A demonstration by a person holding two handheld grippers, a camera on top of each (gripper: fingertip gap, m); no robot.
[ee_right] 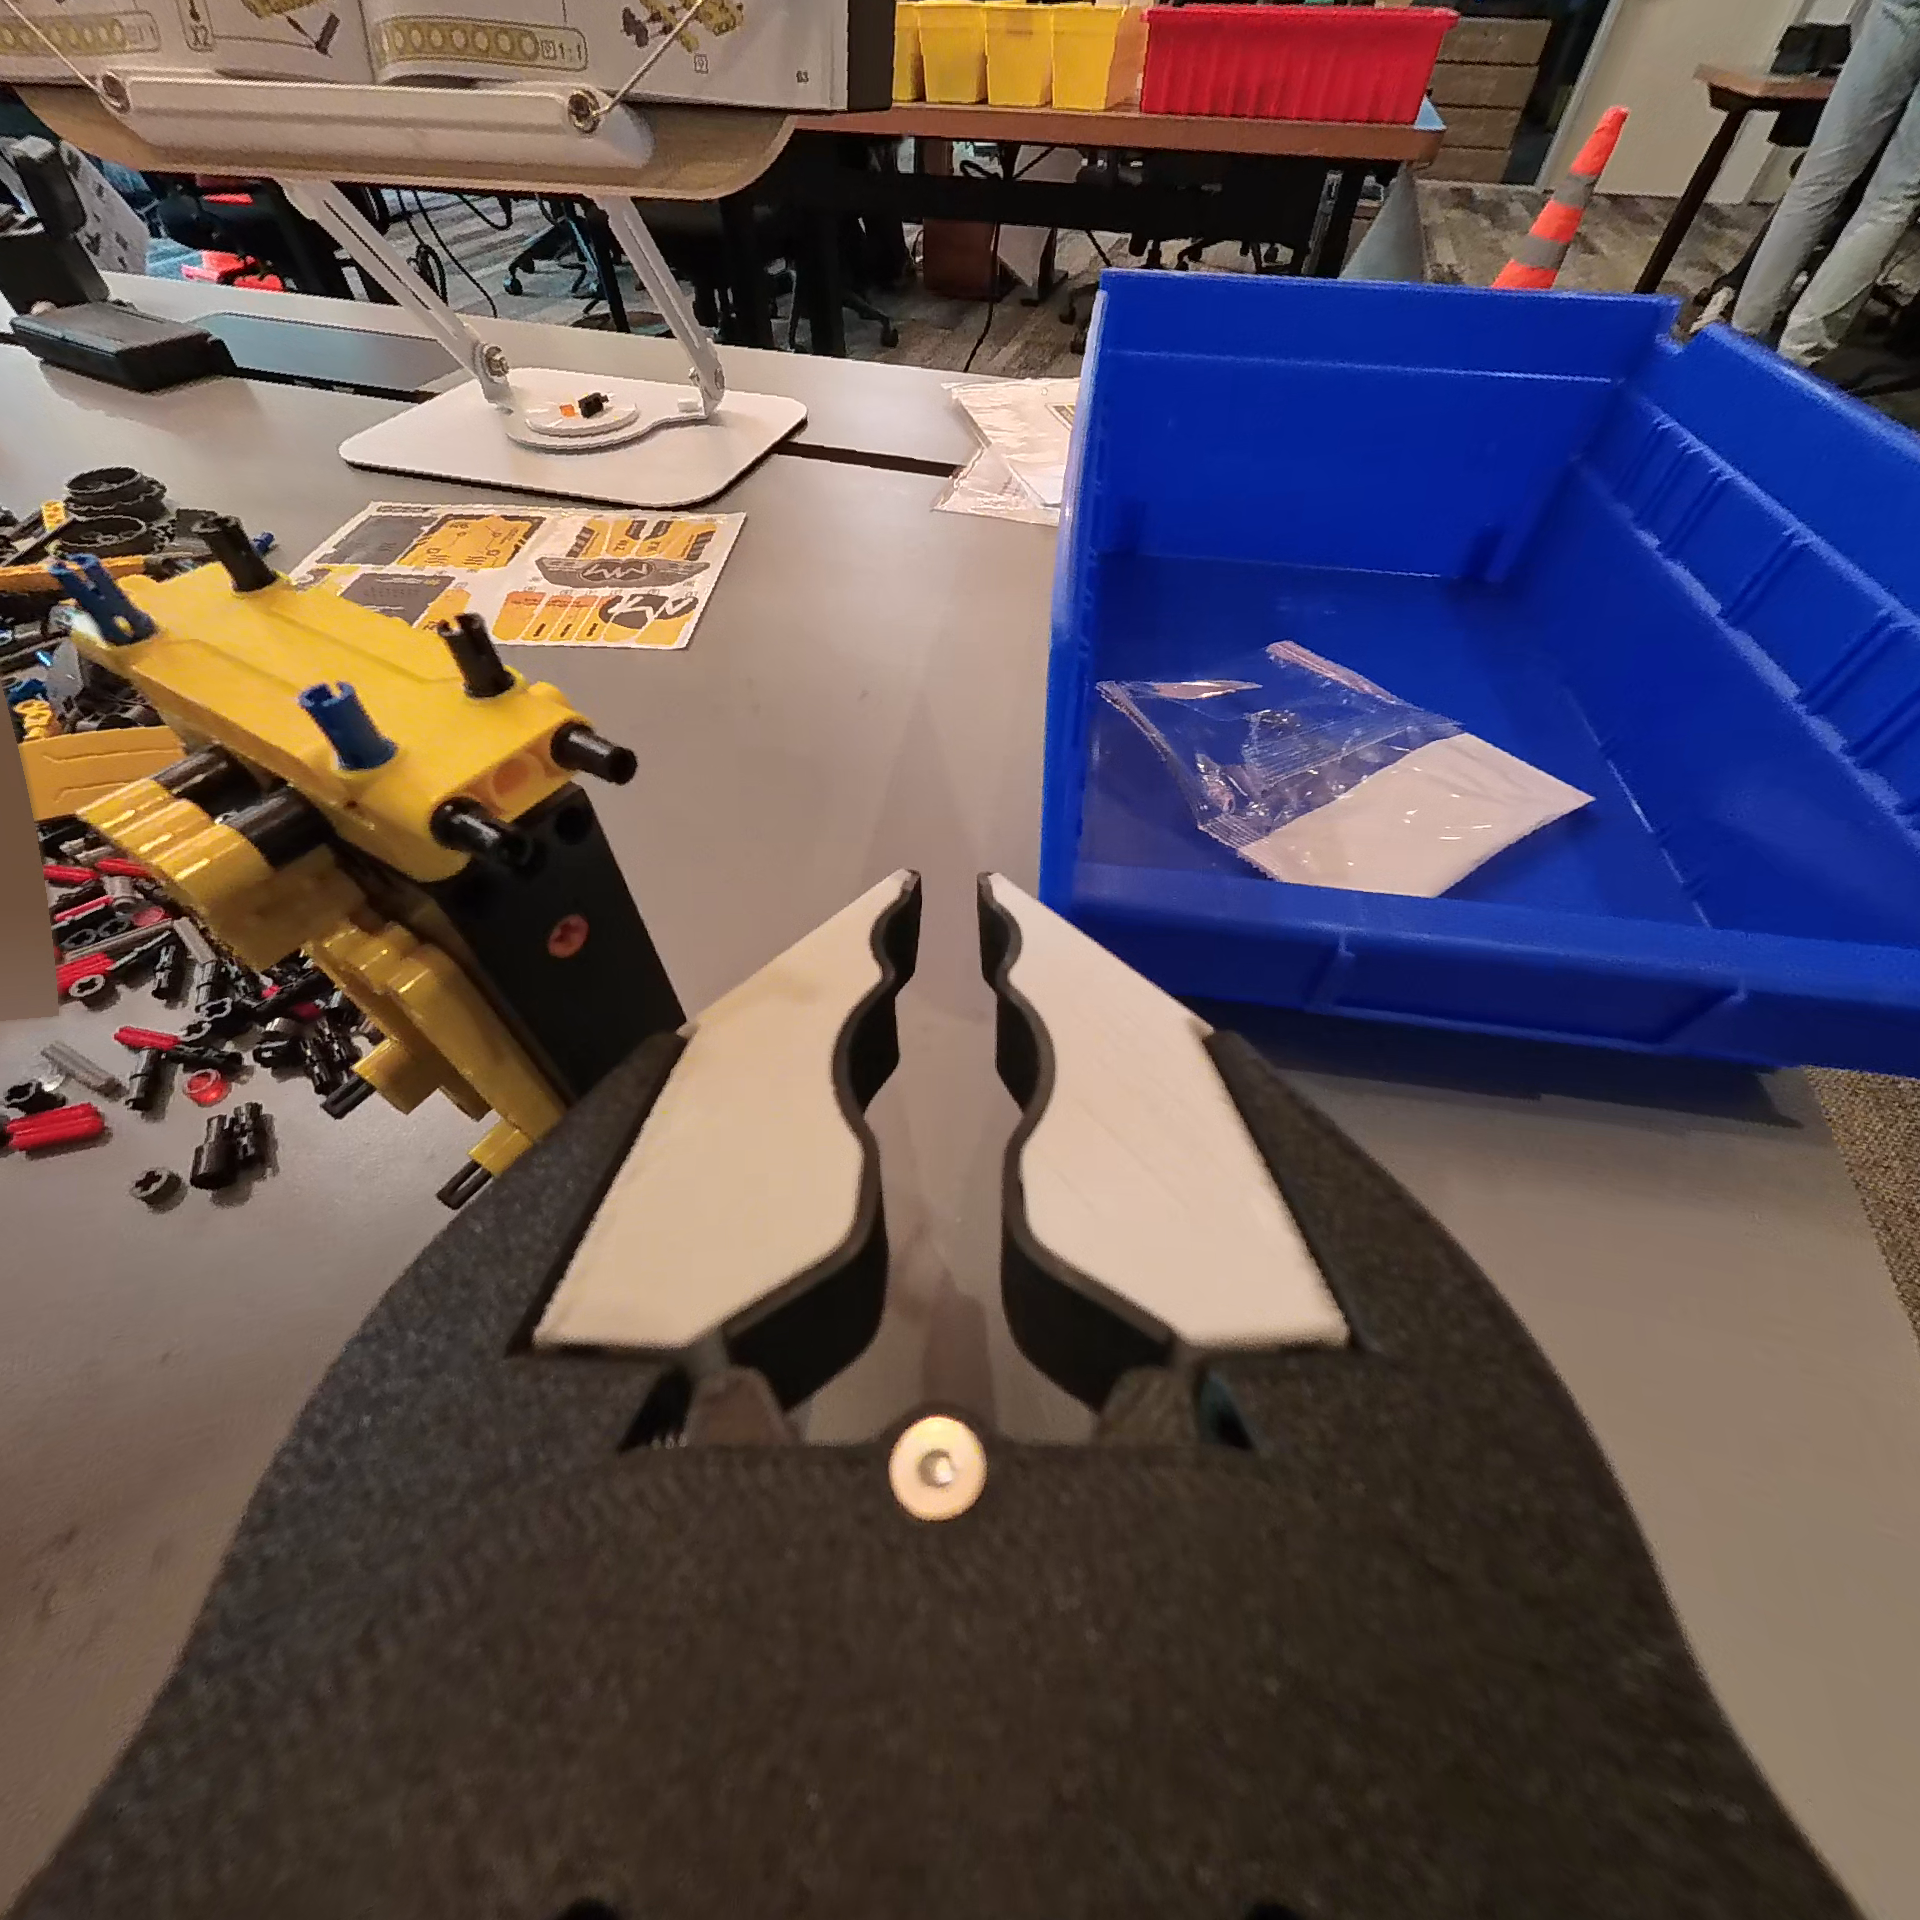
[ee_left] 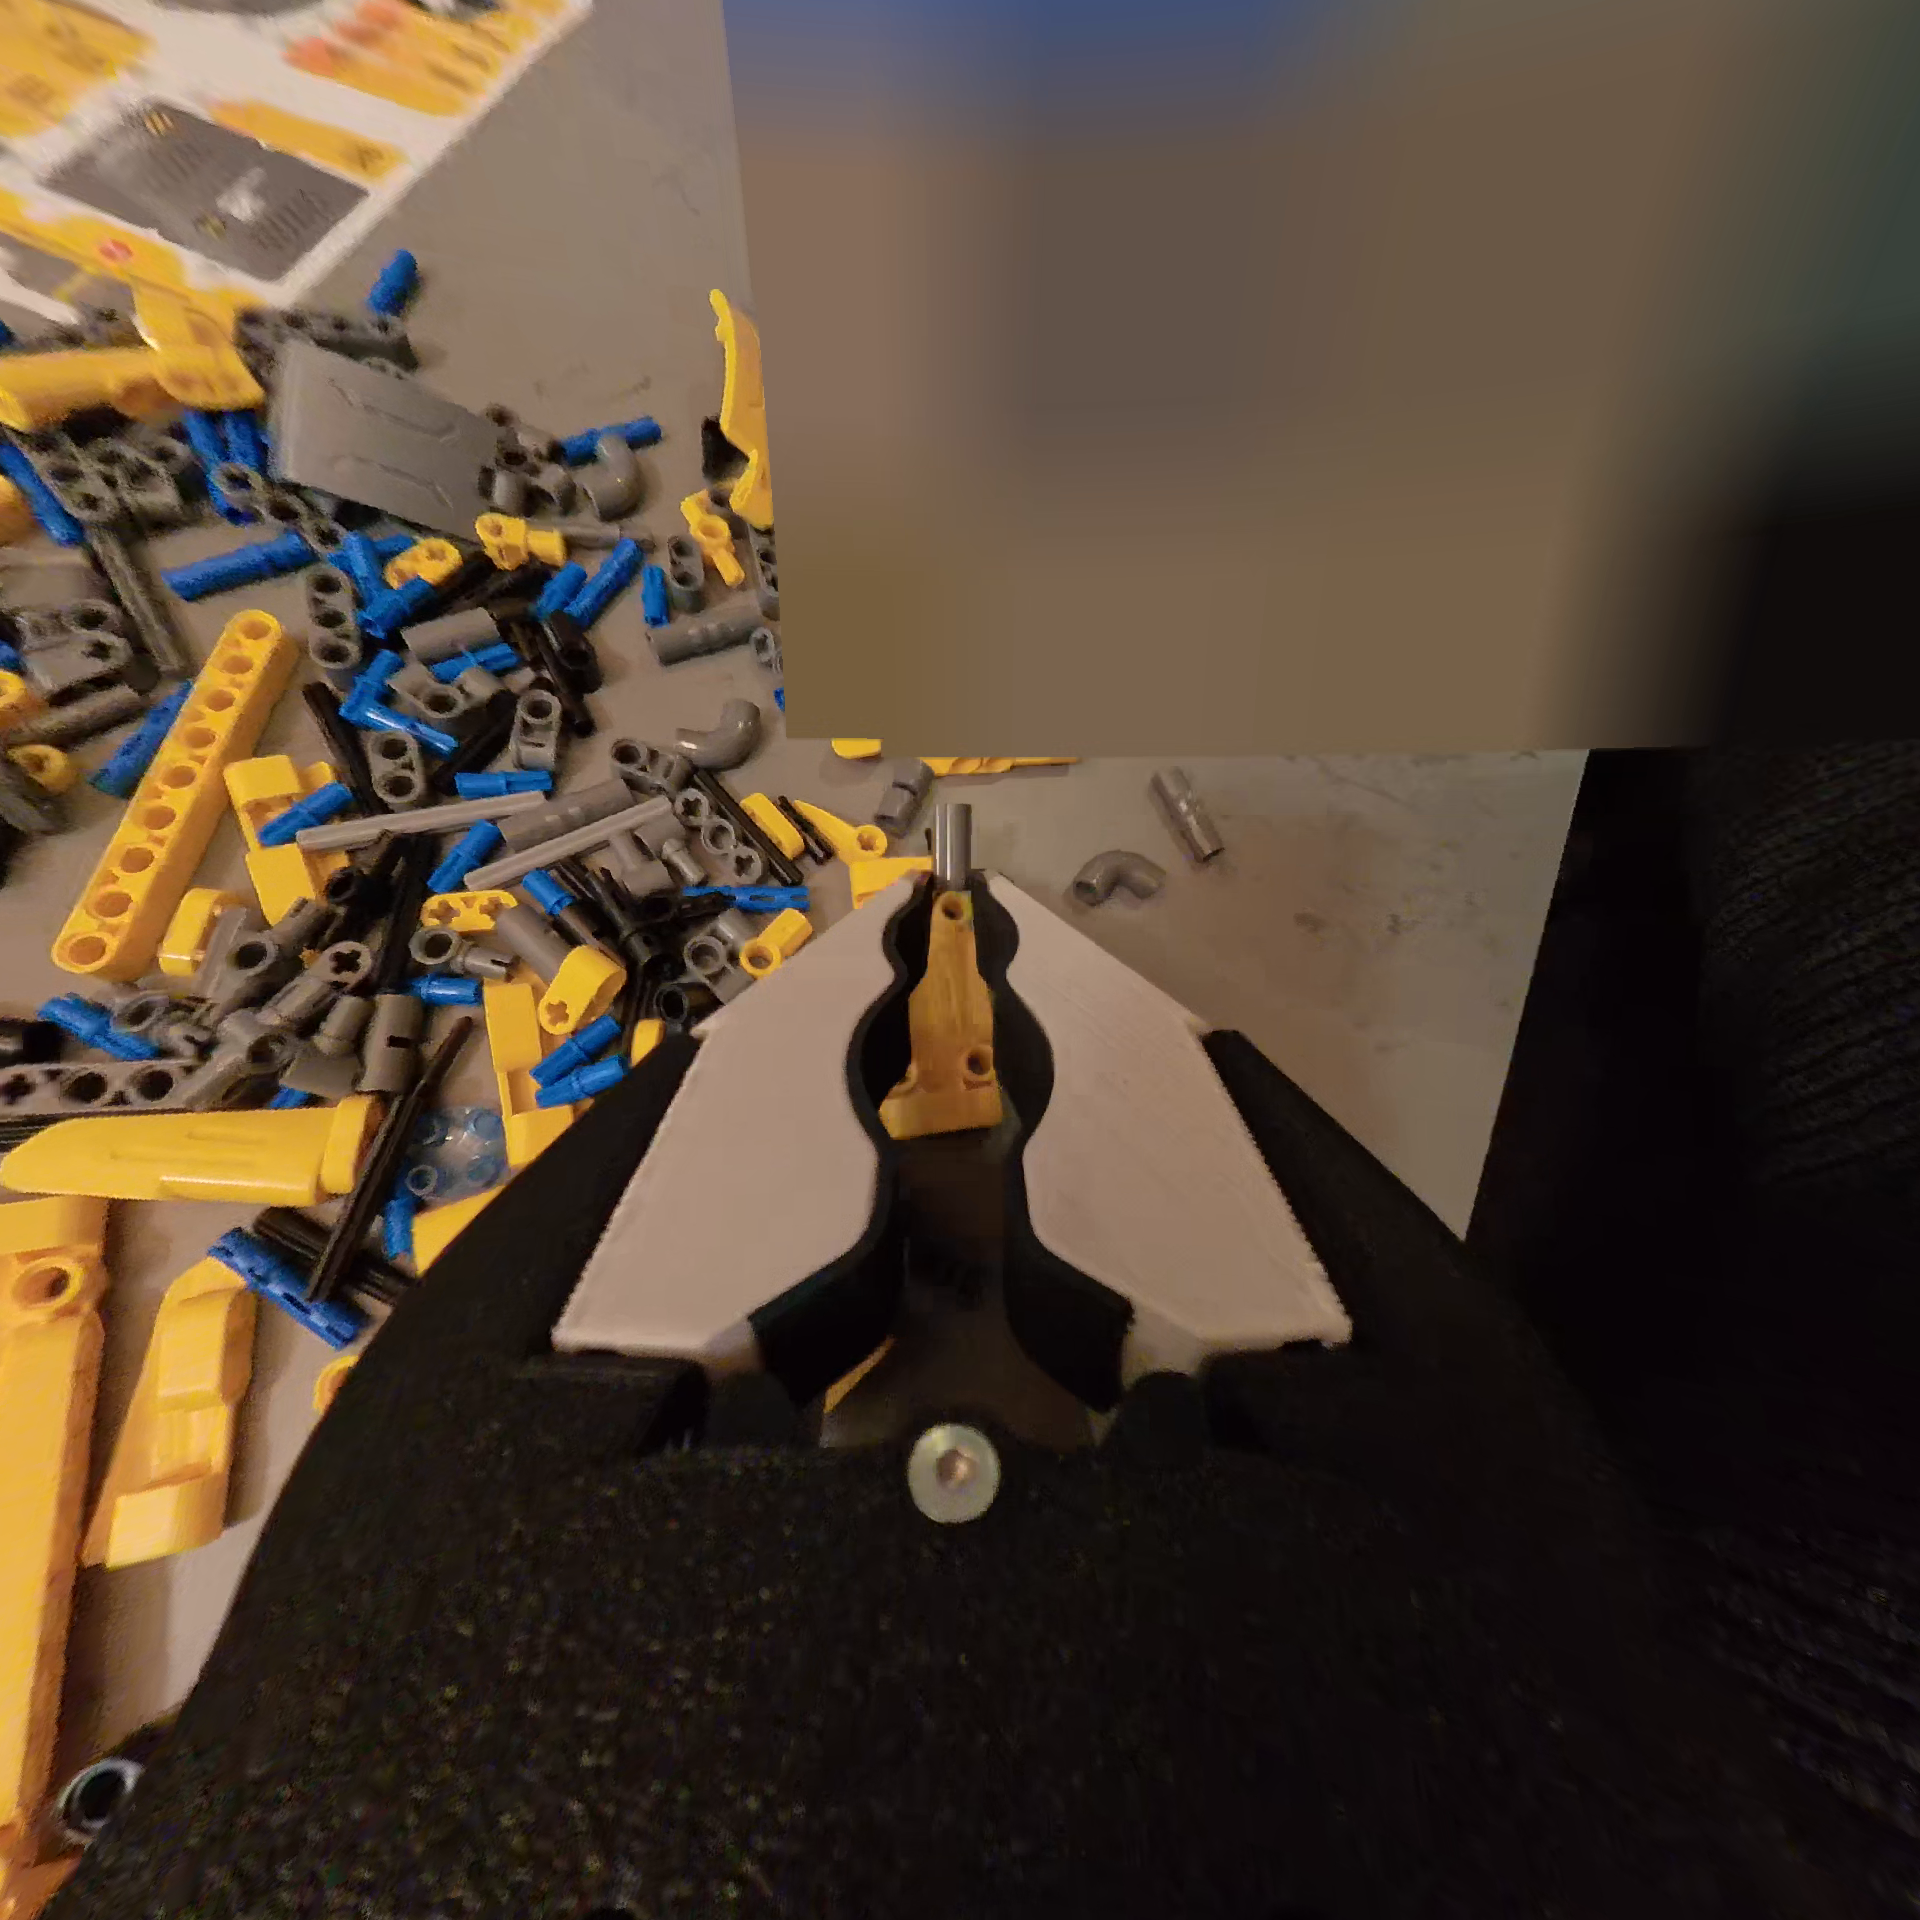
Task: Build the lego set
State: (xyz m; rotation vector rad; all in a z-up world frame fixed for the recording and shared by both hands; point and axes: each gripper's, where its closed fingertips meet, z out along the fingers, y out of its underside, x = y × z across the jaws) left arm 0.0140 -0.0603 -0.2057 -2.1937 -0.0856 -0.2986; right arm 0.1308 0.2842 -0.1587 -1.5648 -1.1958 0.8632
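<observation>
My left gripper [ee_left: 951,883] is shut on a small yellow building-toy piece [ee_left: 948,1023] with a short grey axle [ee_left: 952,844] sticking out past the fingertips. It hangs above the grey table [ee_left: 1330,935], just right of a heap of loose blue, grey, black and yellow parts [ee_left: 416,810]. My right gripper [ee_right: 948,883] is empty, its jaws a small gap apart, above the grey table [ee_right: 831,727]. A part-built yellow and black model [ee_right: 353,790] stands to its left, with black and blue pins sticking up. A blue bin [ee_right: 1351,956] lies to its right.
The bin holds a clear plastic bag [ee_right: 1340,769]. A sticker sheet [ee_right: 530,577] and a white stand base [ee_right: 582,436] lie farther back. Small red and black pins [ee_right: 156,1039] are scattered left of the model. A grey elbow piece [ee_left: 1117,875] lies near the left gripper. Left tips to right tips: about 35 centimeters.
</observation>
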